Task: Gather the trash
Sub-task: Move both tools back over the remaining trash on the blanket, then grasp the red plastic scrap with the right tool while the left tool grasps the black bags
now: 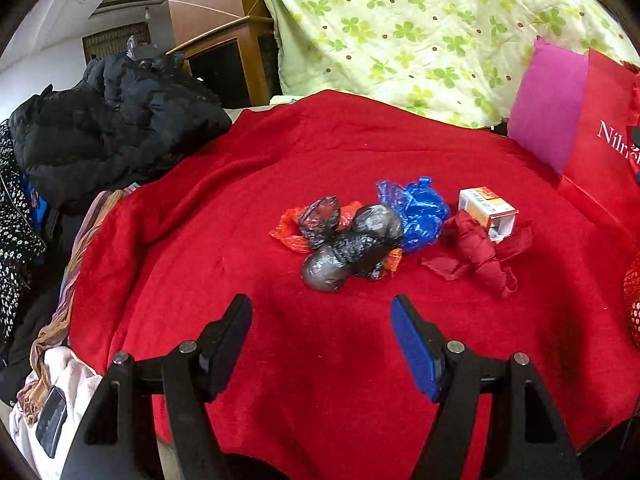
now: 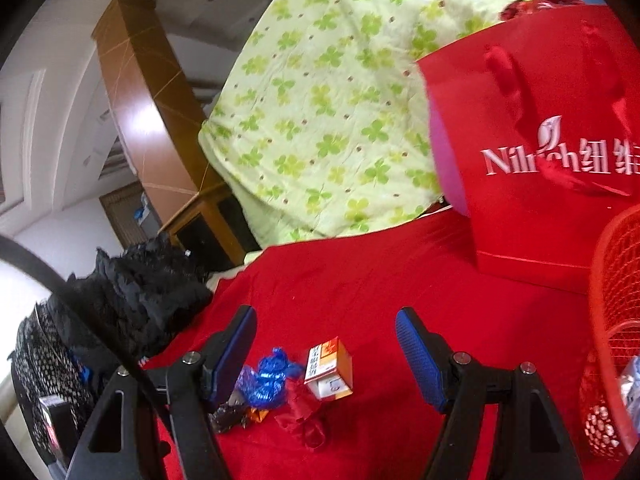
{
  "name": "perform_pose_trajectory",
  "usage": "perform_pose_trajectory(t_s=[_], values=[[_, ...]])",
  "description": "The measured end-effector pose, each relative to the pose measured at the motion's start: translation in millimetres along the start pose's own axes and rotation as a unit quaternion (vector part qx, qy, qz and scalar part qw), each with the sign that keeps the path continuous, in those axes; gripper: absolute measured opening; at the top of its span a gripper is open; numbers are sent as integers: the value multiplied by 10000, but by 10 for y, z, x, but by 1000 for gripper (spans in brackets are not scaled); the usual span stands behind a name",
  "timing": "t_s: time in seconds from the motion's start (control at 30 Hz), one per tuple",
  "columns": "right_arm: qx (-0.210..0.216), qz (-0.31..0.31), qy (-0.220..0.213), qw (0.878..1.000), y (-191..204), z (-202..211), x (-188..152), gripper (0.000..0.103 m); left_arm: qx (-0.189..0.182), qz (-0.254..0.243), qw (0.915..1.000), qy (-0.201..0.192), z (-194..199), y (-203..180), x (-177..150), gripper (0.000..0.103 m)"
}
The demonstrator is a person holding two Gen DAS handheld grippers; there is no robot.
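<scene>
Trash lies in a heap on the red blanket [image 1: 280, 152]: a black plastic bag [image 1: 356, 246], a red-and-black bag [image 1: 316, 220], a blue bag [image 1: 420, 212], a small orange-and-white carton [image 1: 486, 212] and crumpled red paper [image 1: 476, 256]. My left gripper [image 1: 320, 312] is open and empty, just short of the black bag. My right gripper [image 2: 326, 324] is open and empty, held above the carton [image 2: 330, 368], the blue bag [image 2: 268, 376] and the red paper [image 2: 304, 412]. A red mesh basket [image 2: 616, 320] stands at the right.
A red paper gift bag [image 2: 540, 152] with a pink side [image 1: 548, 108] stands at the back right. A green clover-print quilt [image 1: 420, 28] is piled behind. A black jacket [image 1: 116, 120] and other clothes lie at the left. A phone [image 1: 50, 420] lies at lower left.
</scene>
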State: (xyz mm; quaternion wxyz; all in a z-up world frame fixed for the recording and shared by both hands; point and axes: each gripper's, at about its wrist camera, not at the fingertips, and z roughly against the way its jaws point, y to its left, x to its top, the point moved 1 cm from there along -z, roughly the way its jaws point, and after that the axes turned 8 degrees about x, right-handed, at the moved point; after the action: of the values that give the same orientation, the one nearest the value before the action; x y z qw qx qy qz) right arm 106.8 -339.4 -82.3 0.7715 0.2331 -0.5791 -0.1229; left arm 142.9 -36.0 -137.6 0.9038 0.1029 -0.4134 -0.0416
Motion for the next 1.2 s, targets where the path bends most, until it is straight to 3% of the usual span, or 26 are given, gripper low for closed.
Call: perform_pose_trajectory(t_s=[0.27, 0.67, 1.0, 1.2], values=[[4, 384, 353, 9986, 200, -235, -164, 75, 21, 117, 9999, -75, -30, 96, 27, 72], [26, 446, 874, 9952, 301, -594, -400, 76, 11, 191, 9998, -1, -211, 182, -15, 72], [150, -73, 2010, 9794, 144, -1179, -787, 76, 59, 476, 9983, 339, -560, 411, -154, 72], [-225, 75, 2474, 9686, 111, -1550, -1040, 72, 16, 554, 9974, 462, -709, 496, -205, 72]])
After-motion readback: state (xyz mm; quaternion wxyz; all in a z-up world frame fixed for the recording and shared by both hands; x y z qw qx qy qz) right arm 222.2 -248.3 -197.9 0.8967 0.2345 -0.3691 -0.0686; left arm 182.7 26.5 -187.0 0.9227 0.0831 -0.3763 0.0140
